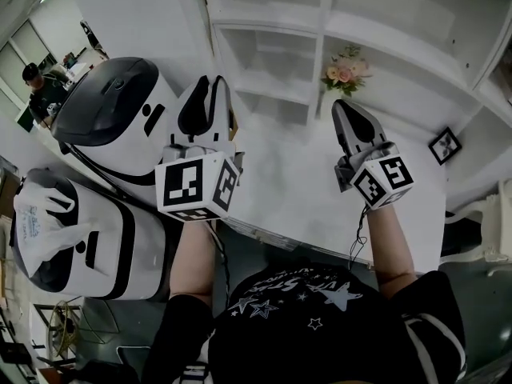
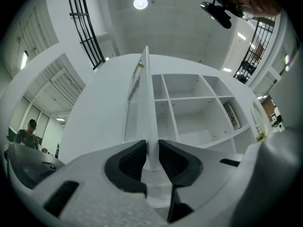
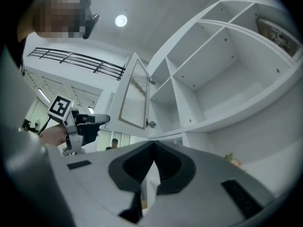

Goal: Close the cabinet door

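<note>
The white cabinet door [image 2: 145, 93] stands open and shows edge-on in the left gripper view. Its thin edge runs down between the jaws of my left gripper [image 2: 152, 150], whose dark pads close on it from both sides. In the right gripper view the door [image 3: 134, 96] hangs out from the open-shelved cabinet [image 3: 222, 79], with my left gripper [image 3: 105, 119] at its free lower edge. In the head view my left gripper [image 1: 212, 86] points up at the door panel [image 1: 144, 18]. My right gripper [image 1: 346, 110] is shut and empty, held in front of the shelves, apart from the door.
Two white, dark-topped machines [image 1: 112, 118] stand close on the left. A small flower bunch [image 1: 346, 70] sits on a lower shelf and a framed picture [image 1: 445, 144] further right. A white counter [image 1: 296, 190] lies under both grippers. A person [image 1: 36, 86] is far off left.
</note>
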`<state>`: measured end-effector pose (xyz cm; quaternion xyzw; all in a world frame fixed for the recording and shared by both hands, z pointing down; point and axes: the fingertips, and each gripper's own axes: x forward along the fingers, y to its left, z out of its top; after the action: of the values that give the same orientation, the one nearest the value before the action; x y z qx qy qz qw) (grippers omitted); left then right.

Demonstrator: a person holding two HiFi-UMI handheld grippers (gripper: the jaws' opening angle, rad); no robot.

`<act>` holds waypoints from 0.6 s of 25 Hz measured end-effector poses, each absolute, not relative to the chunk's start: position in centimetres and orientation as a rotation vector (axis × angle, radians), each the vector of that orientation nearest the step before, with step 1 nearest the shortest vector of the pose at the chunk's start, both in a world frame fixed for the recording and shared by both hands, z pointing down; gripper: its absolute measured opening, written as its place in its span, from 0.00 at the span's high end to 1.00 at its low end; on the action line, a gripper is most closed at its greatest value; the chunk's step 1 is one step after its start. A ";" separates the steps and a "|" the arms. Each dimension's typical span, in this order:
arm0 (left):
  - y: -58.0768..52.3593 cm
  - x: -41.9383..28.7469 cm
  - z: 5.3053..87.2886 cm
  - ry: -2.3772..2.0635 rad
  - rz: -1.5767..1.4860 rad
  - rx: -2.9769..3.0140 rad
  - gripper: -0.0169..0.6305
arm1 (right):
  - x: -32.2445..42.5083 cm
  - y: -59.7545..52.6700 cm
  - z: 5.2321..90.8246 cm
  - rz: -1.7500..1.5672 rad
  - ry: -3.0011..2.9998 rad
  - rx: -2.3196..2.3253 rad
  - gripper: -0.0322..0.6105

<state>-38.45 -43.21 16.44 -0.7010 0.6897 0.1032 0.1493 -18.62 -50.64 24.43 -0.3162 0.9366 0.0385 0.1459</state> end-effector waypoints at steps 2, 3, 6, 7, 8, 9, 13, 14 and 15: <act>-44.0 -37.1 16.5 1.945 0.288 -2.039 0.83 | -18.0 -50.9 24.5 0.110 2.693 -0.922 0.94; -44.5 -36.4 16.5 1.924 0.276 -2.054 0.83 | -17.8 -51.0 24.5 0.110 2.694 -0.927 0.94; -46.2 -34.0 16.6 1.853 0.249 -2.127 0.83 | -16.9 -51.3 24.9 0.112 2.699 -0.950 0.94; -46.9 -33.2 16.6 1.830 0.245 -2.153 0.84 | -16.5 -51.4 25.0 0.112 2.699 -0.958 0.94; -47.6 -32.3 16.7 1.808 0.235 -2.173 0.86 | -16.1 -51.6 25.0 0.112 2.697 -0.967 0.94; -48.5 -31.4 16.8 1.787 0.218 -2.185 0.89 | -15.7 -51.7 25.1 0.113 2.694 -0.978 0.94; -52.2 -28.5 16.8 1.734 0.149 -2.209 0.92 | -14.2 -52.3 25.3 0.102 2.672 -1.024 0.94; -52.9 -28.0 16.8 1.728 0.148 -2.225 0.92 | -13.9 -52.4 25.4 0.096 2.666 -1.034 0.94; -53.5 -27.7 16.7 1.725 0.153 -2.239 0.92 | -13.5 -52.5 25.5 0.092 2.662 -1.043 0.94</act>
<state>-27.66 -53.53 16.74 -0.7814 0.6021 0.0535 0.1549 -13.52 -52.52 25.48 -0.3609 0.9215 0.0318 0.1400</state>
